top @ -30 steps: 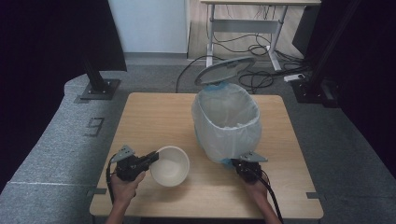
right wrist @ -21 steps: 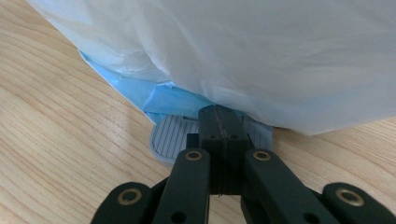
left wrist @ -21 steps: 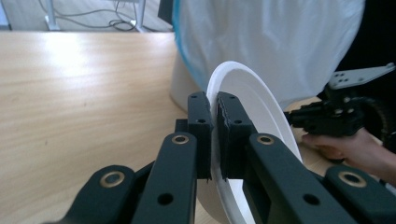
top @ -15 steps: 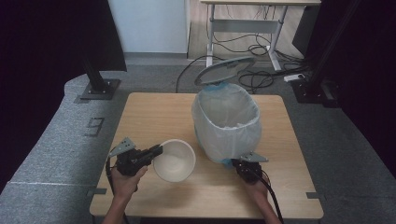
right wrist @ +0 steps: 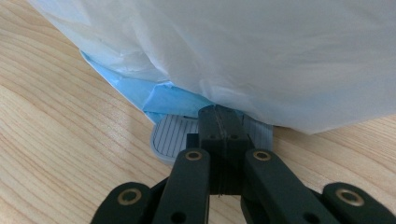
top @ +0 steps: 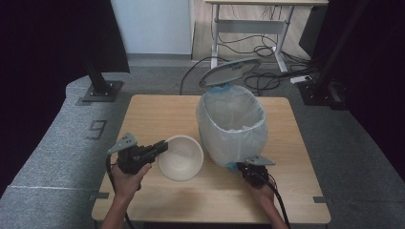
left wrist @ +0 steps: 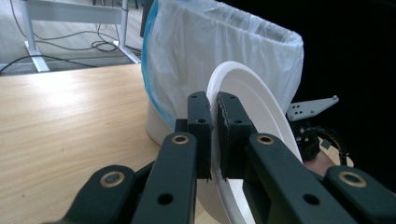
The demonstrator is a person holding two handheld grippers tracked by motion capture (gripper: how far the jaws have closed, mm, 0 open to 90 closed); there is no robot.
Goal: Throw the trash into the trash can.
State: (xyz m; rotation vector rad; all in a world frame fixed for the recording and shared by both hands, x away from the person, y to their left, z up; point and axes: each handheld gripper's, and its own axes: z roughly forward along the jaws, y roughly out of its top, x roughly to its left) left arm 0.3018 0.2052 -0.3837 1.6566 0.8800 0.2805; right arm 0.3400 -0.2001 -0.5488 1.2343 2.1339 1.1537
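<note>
Your left hand-held gripper (left wrist: pixel 212 140) is clamping the white bowl's (top: pixel 180 157) rim, tilting it beside the lined bin (top: pixel 232 125); your right hand-held gripper (right wrist: pixel 219 140) is pressing, jaws closed, on the bin's pedal (right wrist: pixel 170 135)

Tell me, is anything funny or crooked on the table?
The white bowl is tipped up on its side, pinched by its rim in the left tool, so it does not sit flat. The bin has its lid standing open while the right tool, shut, sits on the grey pedal. Nothing is spilled.
</note>
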